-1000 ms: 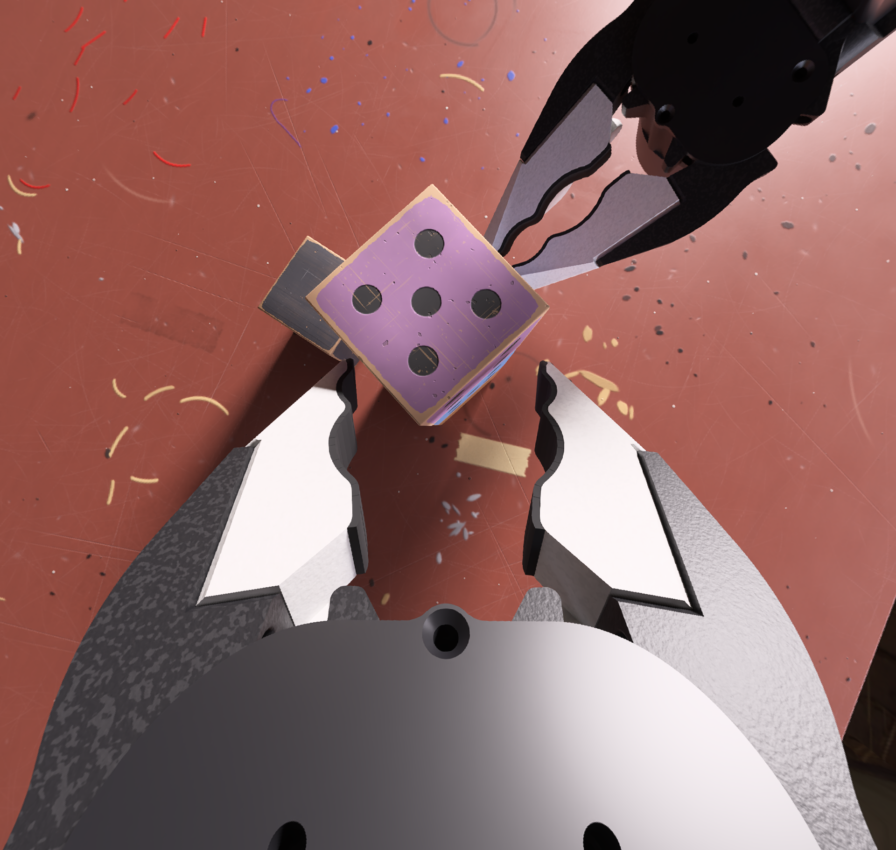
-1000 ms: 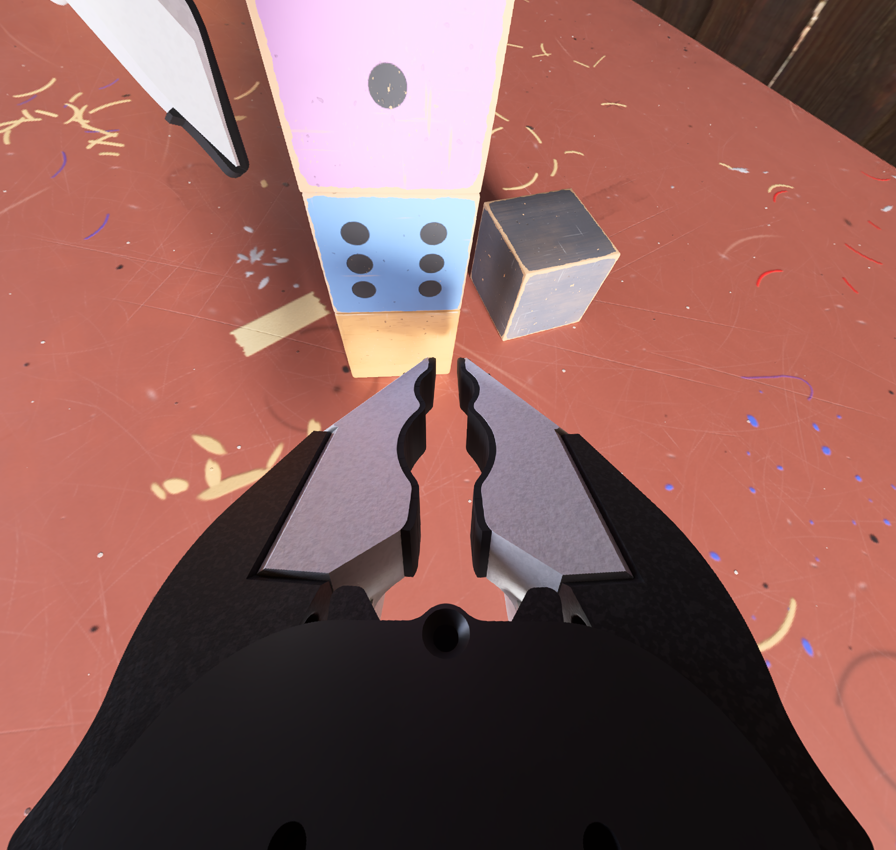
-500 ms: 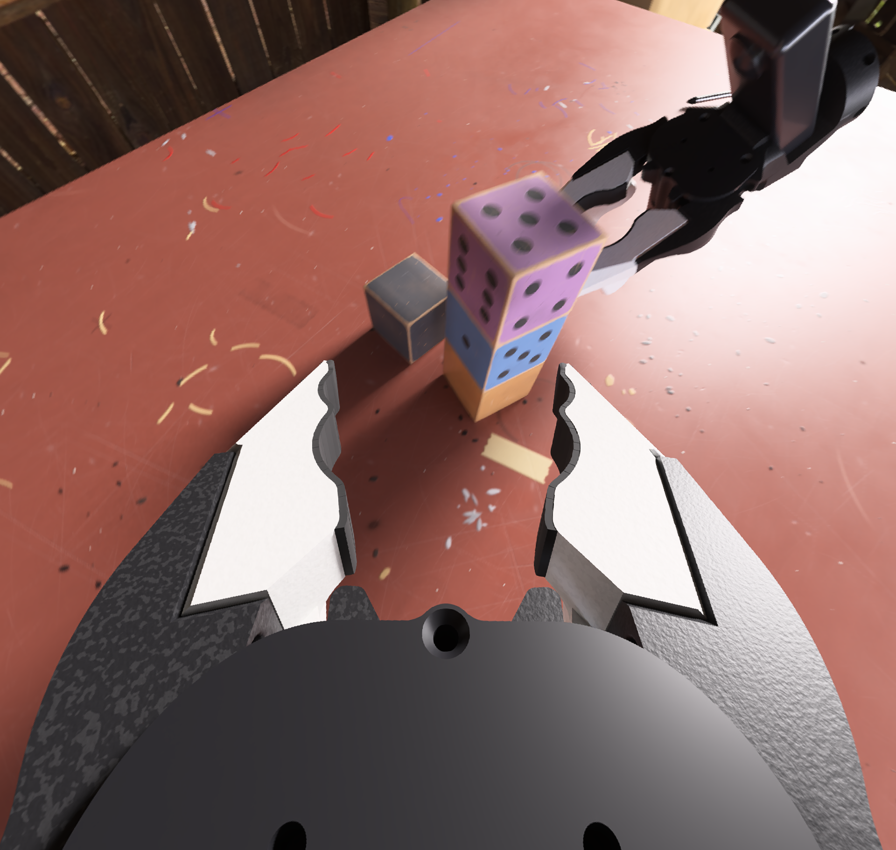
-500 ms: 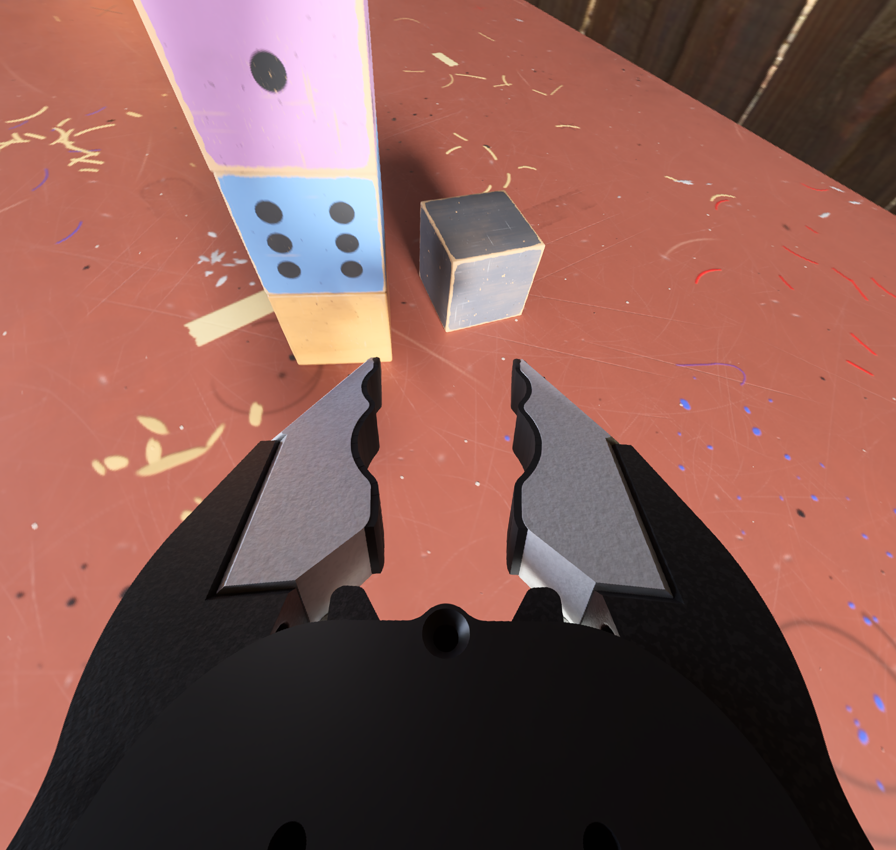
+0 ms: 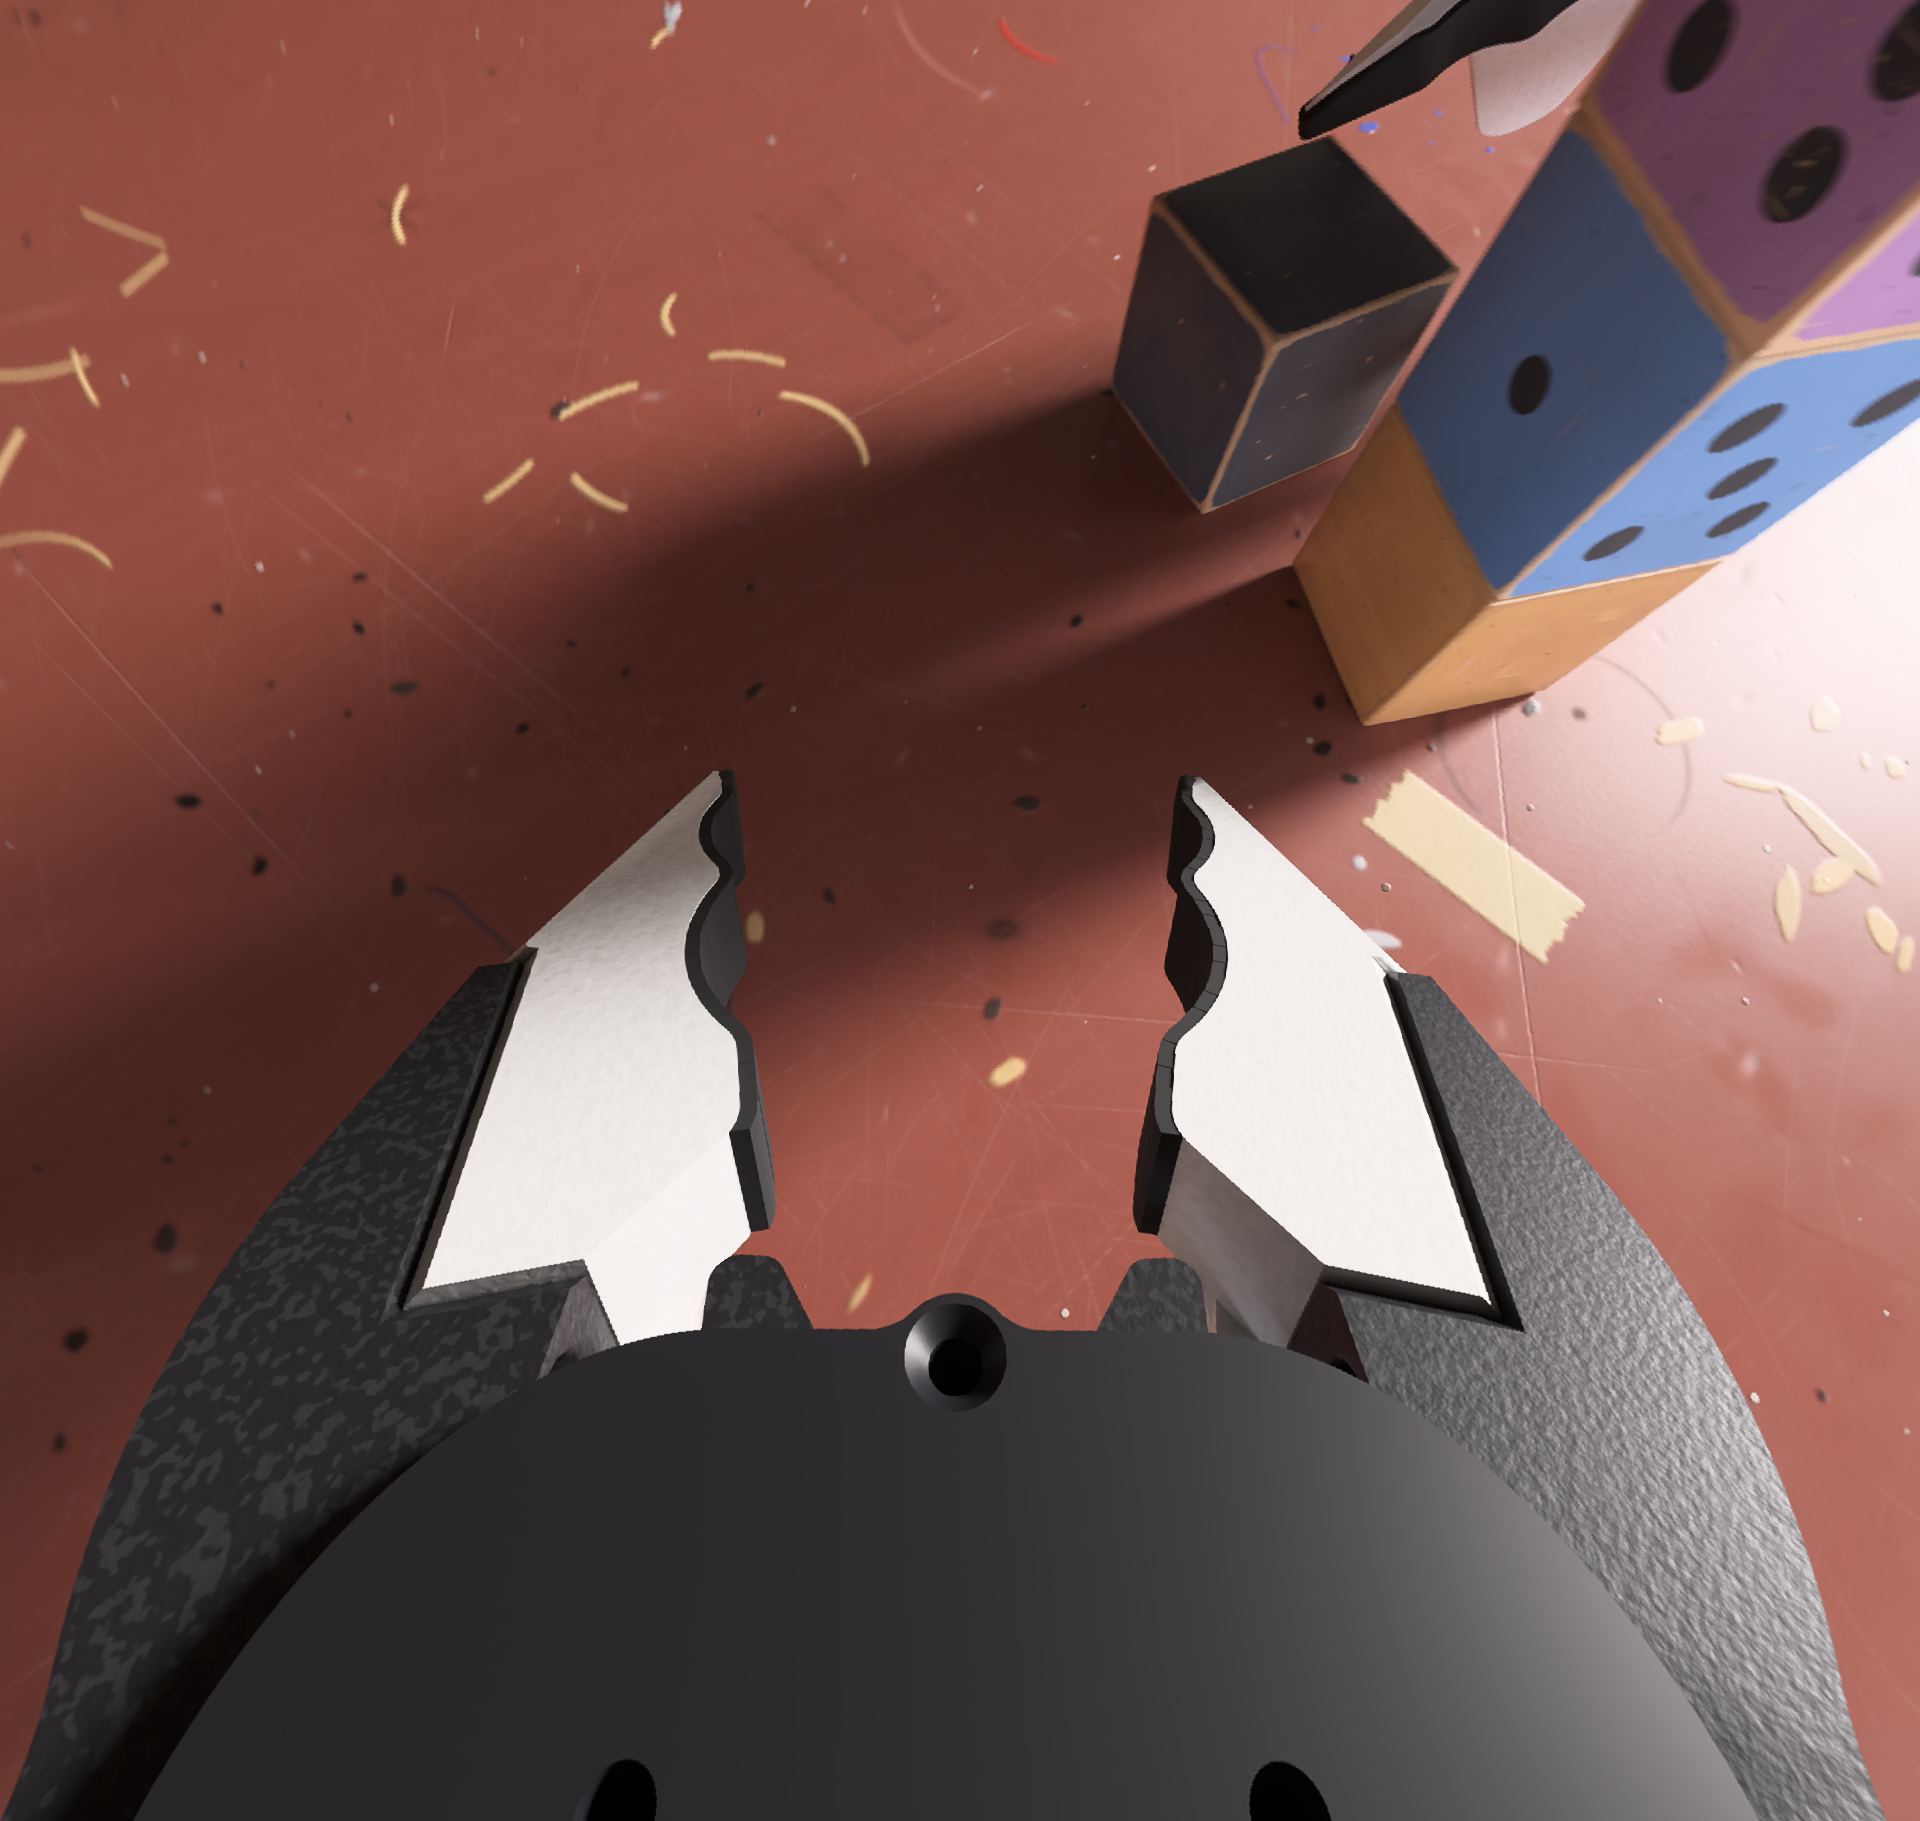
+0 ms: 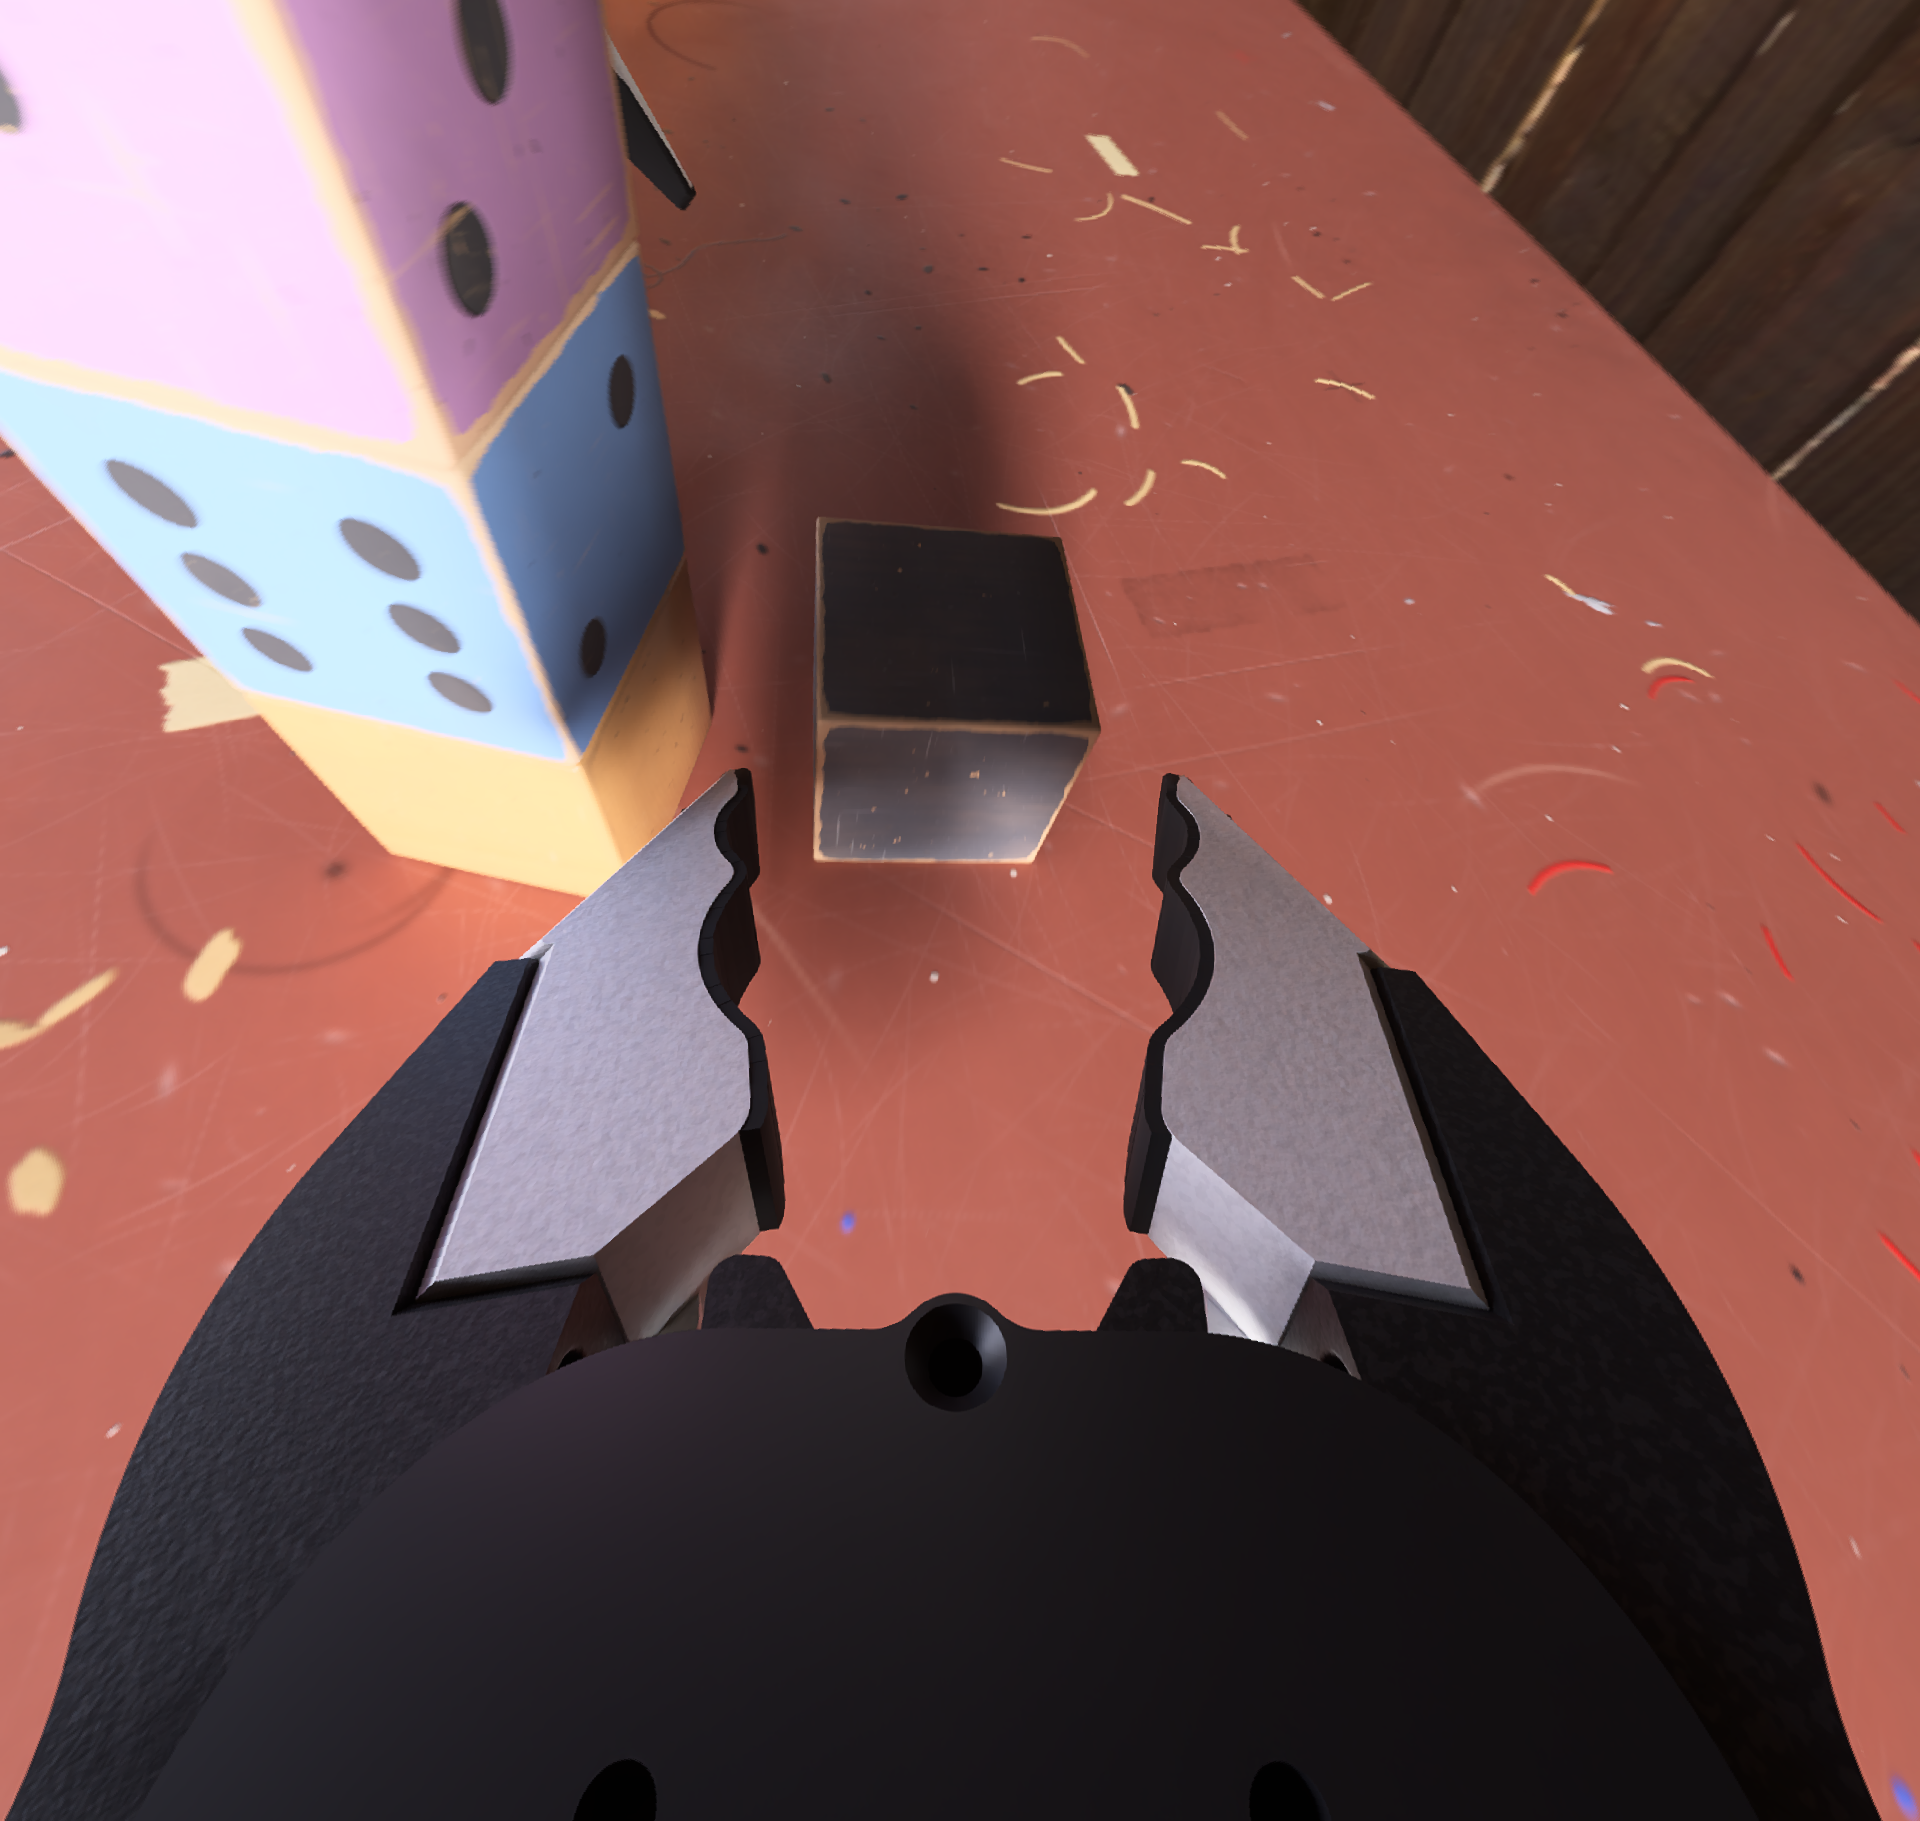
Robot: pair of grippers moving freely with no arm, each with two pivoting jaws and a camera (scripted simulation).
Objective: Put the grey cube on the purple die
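Honestly, my right gripper (image 6: 956,815) is spread wide and empty, lined up on the grey cube (image 6: 940,691) sitting on the table just beside the purple die (image 6: 312,161) stack — clip that tower going in and it topples.

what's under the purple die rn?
The purple die sits on a blue die, which sits on an orange block on the table. The touching faces are hidden.
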